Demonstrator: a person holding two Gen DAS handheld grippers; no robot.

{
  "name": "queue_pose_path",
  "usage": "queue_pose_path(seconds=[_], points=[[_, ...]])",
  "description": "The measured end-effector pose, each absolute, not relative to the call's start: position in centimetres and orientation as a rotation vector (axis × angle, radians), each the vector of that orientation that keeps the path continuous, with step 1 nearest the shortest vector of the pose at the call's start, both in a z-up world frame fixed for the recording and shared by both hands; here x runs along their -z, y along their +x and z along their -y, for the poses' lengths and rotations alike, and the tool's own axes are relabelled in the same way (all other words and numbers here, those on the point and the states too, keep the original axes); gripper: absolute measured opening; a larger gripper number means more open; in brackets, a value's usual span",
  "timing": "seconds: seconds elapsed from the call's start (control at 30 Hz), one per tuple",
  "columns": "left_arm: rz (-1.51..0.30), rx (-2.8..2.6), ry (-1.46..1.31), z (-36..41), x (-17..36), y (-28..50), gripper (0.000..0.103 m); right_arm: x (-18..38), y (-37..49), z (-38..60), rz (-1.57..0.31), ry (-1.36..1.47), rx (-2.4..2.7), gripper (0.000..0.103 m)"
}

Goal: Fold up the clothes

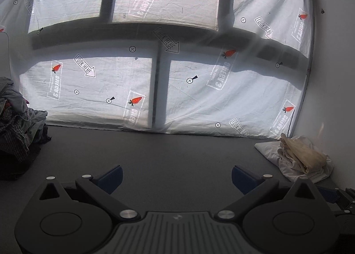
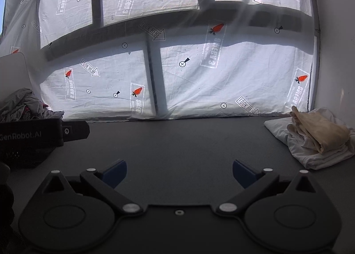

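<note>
Both hand-held grippers hover over the dark grey worktop (image 1: 177, 154) with blue-padded jaws spread wide apart and nothing between them: the left hand-held gripper (image 1: 177, 177) and the right hand-held gripper (image 2: 179, 173). In the left wrist view, a heap of crumpled dark grey and checked clothes (image 1: 17, 125) lies at nine o'clock, and a folded stack of white and cream garments (image 1: 301, 160) sits at three o'clock beside the white wall (image 1: 332, 76). Behind hangs a translucent white sheet (image 1: 177, 72) printed with red carrots and arrows whose mirrored letters seem to read "LOOK HERE". In the right wrist view, a black device (image 2: 31, 136) at nine o'clock reads "GenRobot.AI".
</note>
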State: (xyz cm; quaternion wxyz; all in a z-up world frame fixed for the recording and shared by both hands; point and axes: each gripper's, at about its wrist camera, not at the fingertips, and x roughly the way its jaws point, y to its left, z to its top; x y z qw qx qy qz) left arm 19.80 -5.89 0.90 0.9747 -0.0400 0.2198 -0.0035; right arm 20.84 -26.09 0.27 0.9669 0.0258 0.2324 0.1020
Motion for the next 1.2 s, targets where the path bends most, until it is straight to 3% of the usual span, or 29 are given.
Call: queue_pose_path(seconds=[0.37,1.2], points=[[-0.516,0.035,-0.033,-3.2,-0.1,11.8,0.103,0.2,12.5,16.4,-0.561,0.048,-0.114,0.103],[-0.552,0.038,-0.058,-6.6,1.2,3.9,0.103,0.5,3.8,11.2,-0.561,-0.032,-0.134,0.103]])
